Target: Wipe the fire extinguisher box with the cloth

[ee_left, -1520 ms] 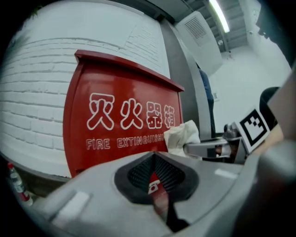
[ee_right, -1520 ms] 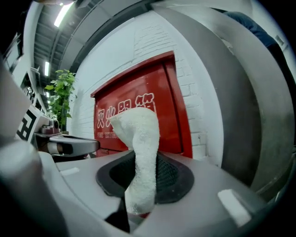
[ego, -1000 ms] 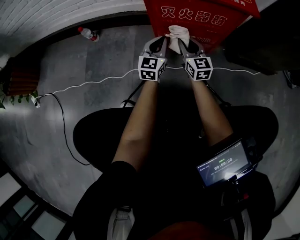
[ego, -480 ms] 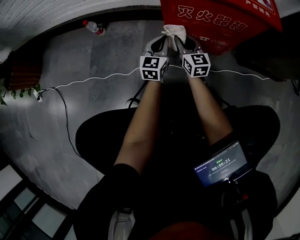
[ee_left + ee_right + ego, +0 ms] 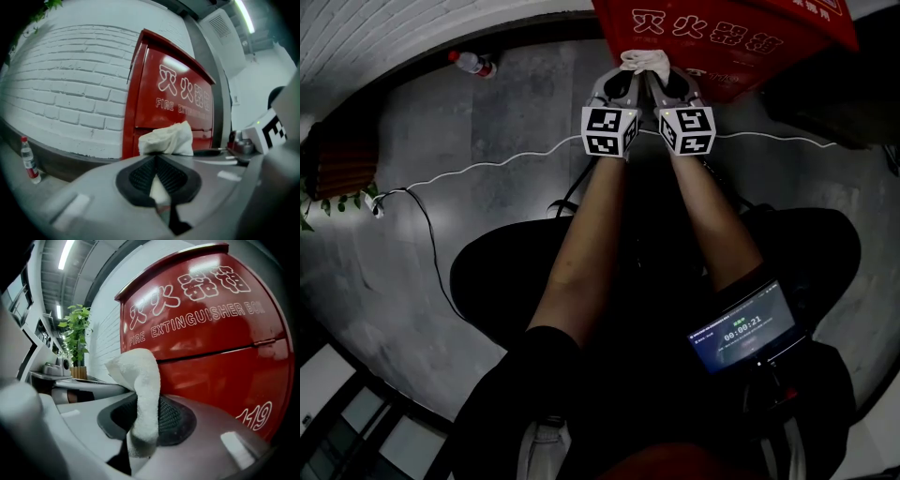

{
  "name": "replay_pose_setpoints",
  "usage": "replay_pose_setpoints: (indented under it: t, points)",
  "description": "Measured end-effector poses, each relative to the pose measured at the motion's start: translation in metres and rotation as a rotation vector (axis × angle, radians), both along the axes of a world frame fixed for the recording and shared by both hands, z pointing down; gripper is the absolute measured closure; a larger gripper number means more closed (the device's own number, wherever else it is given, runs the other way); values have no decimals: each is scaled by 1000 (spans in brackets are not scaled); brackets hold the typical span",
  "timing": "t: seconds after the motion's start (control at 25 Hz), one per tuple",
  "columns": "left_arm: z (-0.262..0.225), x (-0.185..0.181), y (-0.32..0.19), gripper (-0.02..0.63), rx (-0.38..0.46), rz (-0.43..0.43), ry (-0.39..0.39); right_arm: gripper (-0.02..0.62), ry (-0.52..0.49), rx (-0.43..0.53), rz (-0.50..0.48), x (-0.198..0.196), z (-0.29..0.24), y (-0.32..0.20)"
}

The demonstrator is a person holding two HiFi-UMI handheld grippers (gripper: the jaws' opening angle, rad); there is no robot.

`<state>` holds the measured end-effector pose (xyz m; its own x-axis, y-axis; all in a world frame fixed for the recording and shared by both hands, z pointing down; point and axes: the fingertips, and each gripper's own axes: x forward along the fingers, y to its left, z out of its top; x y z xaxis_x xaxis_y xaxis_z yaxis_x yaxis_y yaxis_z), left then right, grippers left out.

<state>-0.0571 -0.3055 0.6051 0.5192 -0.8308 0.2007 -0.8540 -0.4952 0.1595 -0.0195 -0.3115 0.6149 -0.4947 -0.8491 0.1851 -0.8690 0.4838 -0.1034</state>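
Observation:
A red fire extinguisher box (image 5: 722,37) with white lettering stands against the white brick wall; it fills the right gripper view (image 5: 206,333) and shows in the left gripper view (image 5: 176,98). A white cloth (image 5: 643,63) is bunched between both grippers, right at the box's front. My left gripper (image 5: 623,84) is shut on the cloth (image 5: 168,139), which sticks out beyond its jaws. My right gripper (image 5: 666,84) is shut on the same cloth (image 5: 140,394), which drapes over its jaws. Both grippers are side by side, nearly touching.
A plastic bottle (image 5: 473,64) with a red label lies on the grey floor by the wall, also seen in the left gripper view (image 5: 29,160). A white cable (image 5: 469,171) runs across the floor. A potted green plant (image 5: 77,336) stands left of the box.
The two grippers with the cloth have shifted a little along the lower front of the box, moving closer together and slightly up in the head view.

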Motion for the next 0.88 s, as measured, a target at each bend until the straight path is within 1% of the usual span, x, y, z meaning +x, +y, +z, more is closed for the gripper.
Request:
replay_pose_setpoints:
  t: [0.16,0.32,0.52,0.76,0.88]
  points:
    - [2,17,2,603,-7,26,4,497,11,7,25,17,2,2]
    - [5,33,0,603,10,48,-11,497,15,15,55,35,3,4]
    - [6,62,1,603,3,88,3,496,7,11,102,62,5,5]
    - [-1,103,8,603,7,160,16,495,10,9,175,109,2,10]
    - [1,116,7,603,19,167,17,495,11,4,229,143,2,13]
